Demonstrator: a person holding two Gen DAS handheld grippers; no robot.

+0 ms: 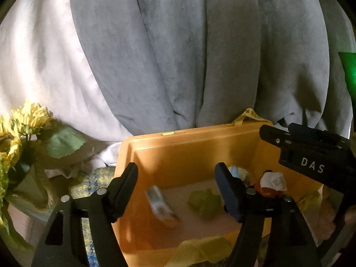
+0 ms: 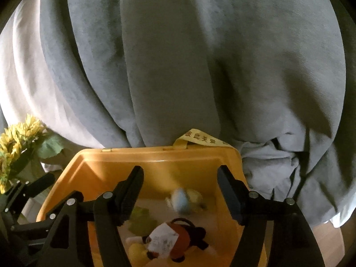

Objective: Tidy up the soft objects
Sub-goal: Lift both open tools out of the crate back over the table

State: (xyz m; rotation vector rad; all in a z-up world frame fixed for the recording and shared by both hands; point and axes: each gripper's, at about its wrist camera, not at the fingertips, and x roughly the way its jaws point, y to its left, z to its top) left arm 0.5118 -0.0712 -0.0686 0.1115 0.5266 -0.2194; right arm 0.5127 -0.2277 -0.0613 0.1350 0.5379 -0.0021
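Note:
An orange plastic bin (image 1: 189,146) (image 2: 155,162) stands below both grippers. Inside lie a green soft toy (image 1: 205,202) (image 2: 139,220), a pale blue and yellow soft toy (image 2: 185,200) (image 1: 239,173), a mouse plush with a white tag (image 2: 171,240) (image 1: 272,183), and a blurred blue-and-white soft item (image 1: 161,207). My left gripper (image 1: 176,187) is open and empty above the bin. My right gripper (image 2: 180,191) is open and empty above the bin's right half; it also shows in the left wrist view (image 1: 311,155).
Grey curtains (image 1: 200,55) (image 2: 178,66) hang right behind the bin, with white fabric (image 1: 33,66) to the left. Yellow artificial sunflowers (image 1: 20,122) (image 2: 20,138) stand at the left. A yellow strap (image 2: 200,140) sticks up at the bin's far rim. Yellow cloth (image 1: 200,251) drapes the near rim.

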